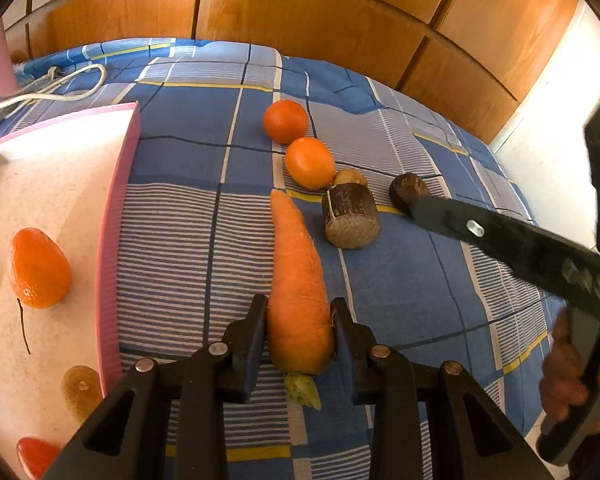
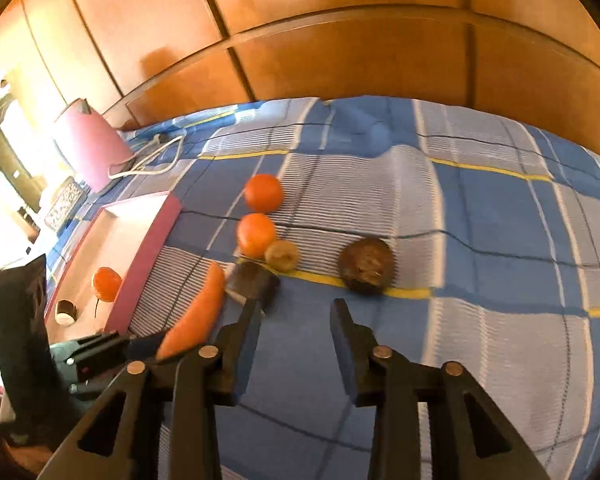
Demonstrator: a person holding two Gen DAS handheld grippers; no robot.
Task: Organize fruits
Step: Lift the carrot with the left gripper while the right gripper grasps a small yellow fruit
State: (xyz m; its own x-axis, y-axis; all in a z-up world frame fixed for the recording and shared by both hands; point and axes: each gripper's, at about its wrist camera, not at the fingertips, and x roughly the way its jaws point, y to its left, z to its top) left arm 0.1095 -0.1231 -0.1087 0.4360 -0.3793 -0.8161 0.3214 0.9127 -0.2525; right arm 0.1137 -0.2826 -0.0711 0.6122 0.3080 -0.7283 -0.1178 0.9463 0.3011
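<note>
On the bed (image 1: 400,300) the carrot (image 1: 298,280) lies in the middle, its thick end between the pads of the left claw (image 1: 300,332). The tray (image 1: 116,208) sits at nine o'clock from it, with one fruit (image 1: 38,268) inside. At twelve o'clock two oranges (image 1: 286,121) touch each other. The log piece (image 1: 351,216) stands at two o'clock, and the round dark fruit (image 1: 410,190) is past it at three o'clock.
</note>
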